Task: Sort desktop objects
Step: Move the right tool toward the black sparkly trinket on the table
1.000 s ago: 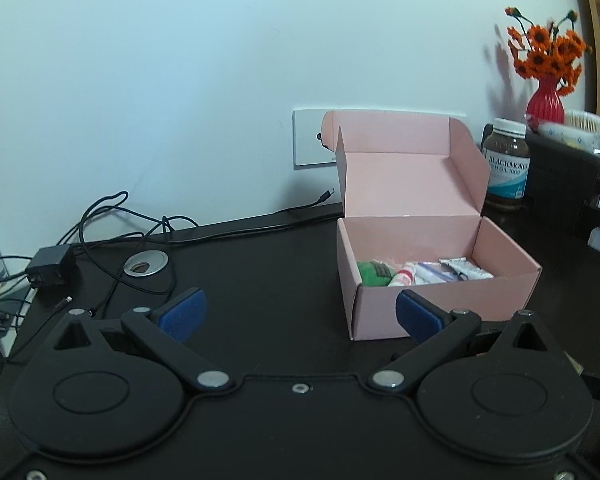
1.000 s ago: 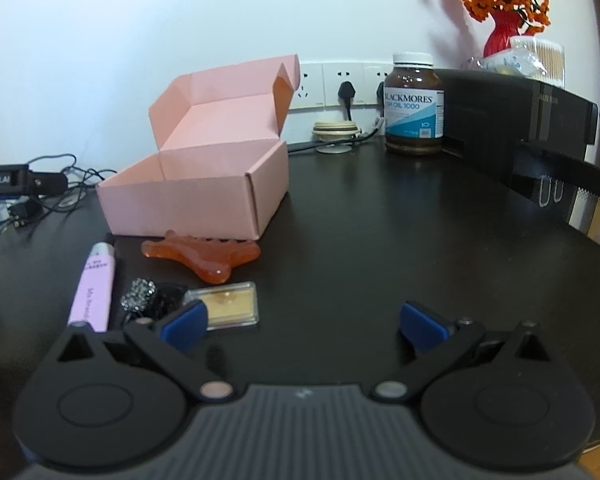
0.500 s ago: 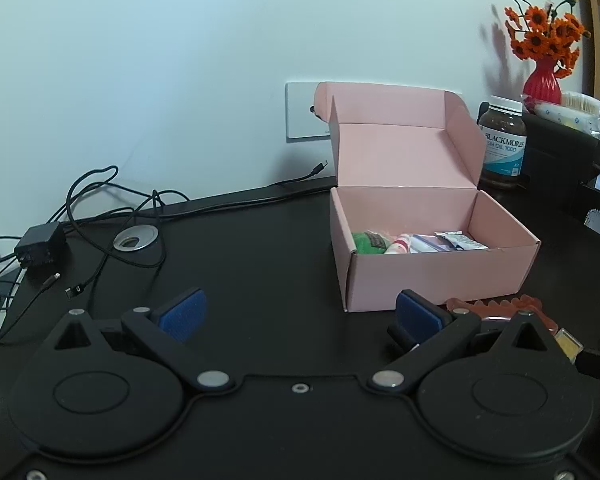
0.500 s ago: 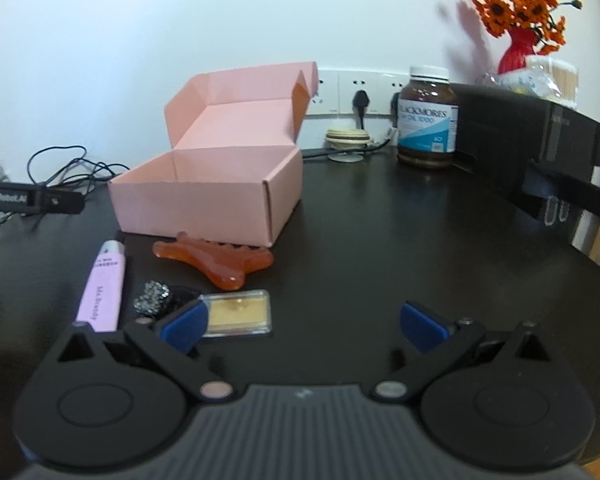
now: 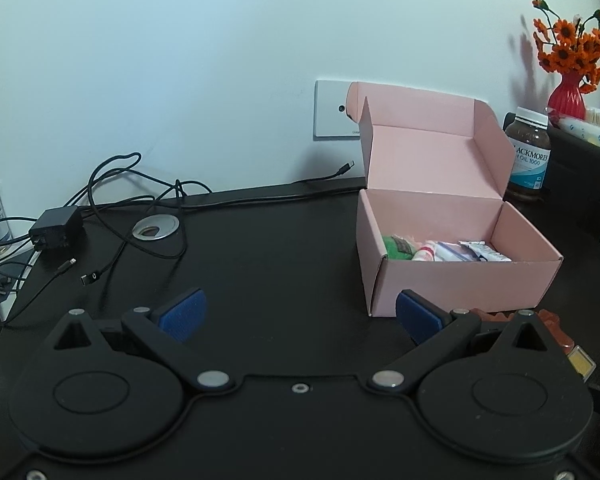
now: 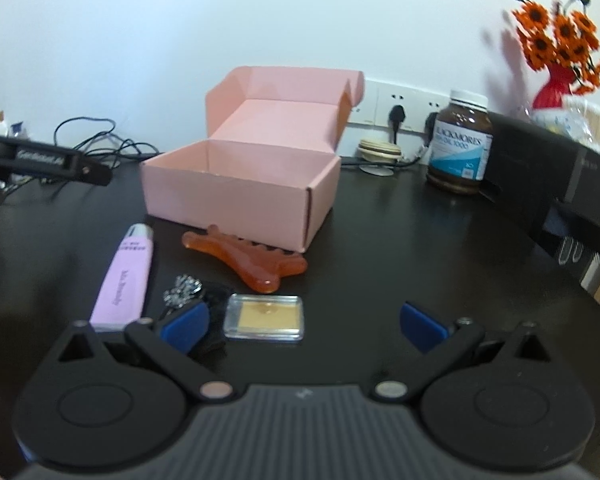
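An open pink box [image 5: 456, 276] [image 6: 240, 196] stands on the black desk with a green item [image 5: 396, 247] and white packets [image 5: 466, 251] inside. In front of it lie an amber comb-shaped piece [image 6: 246, 258], a pink tube [image 6: 126, 276], a clear case with a gold card [image 6: 265, 316] and a black sparkly hair tie [image 6: 188, 294]. My right gripper [image 6: 303, 322] is open just before the case, nothing between its fingers. My left gripper [image 5: 298, 314] is open and empty, left of the box front.
A brown supplement bottle [image 6: 460, 148] and a black box [image 6: 548, 172] stand at the back right, with a red vase of orange flowers [image 6: 556, 52]. Cables and a charger [image 5: 56, 228] lie at the far left. Wall sockets [image 6: 396, 110] sit behind the box.
Both grippers have pulled back and risen, so the box and the loose items appear farther off. The left gripper now shows at the left edge of the right view. Both stay open.
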`<state>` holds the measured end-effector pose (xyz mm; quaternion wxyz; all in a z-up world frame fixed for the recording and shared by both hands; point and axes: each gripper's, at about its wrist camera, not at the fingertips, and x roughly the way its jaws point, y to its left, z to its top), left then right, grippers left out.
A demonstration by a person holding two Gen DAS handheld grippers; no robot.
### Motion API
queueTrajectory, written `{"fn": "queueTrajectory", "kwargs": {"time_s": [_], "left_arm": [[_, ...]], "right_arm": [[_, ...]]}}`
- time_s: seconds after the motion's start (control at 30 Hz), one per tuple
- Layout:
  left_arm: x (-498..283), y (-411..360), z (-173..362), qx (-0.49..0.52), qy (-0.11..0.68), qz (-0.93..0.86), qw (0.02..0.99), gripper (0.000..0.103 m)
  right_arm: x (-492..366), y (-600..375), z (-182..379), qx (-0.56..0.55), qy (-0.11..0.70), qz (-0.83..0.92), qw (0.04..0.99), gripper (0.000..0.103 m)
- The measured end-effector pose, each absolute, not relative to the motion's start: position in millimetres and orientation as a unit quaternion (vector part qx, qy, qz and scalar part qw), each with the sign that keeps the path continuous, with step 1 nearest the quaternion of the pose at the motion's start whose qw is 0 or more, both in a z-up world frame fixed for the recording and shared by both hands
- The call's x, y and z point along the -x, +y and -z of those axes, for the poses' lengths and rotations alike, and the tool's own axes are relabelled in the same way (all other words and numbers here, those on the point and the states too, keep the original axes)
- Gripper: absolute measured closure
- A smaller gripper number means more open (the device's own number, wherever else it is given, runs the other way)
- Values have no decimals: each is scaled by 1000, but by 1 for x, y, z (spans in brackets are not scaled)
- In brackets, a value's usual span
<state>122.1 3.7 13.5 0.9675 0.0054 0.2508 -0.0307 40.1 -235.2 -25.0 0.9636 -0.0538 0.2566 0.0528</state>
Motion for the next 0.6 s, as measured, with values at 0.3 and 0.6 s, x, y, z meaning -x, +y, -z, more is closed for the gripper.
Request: {"fn": "queueTrajectory", "kwargs": {"time_s": [0.3, 0.6], "left_arm": [[-118, -4, -13, -25, 239, 31, 970, 0], [-119, -5, -12, -26, 241, 33, 970, 0]], "right_arm": [[-21, -218, 16, 62, 224, -84, 969, 12], [-24, -193, 21, 55, 243, -118, 961, 39]]}}
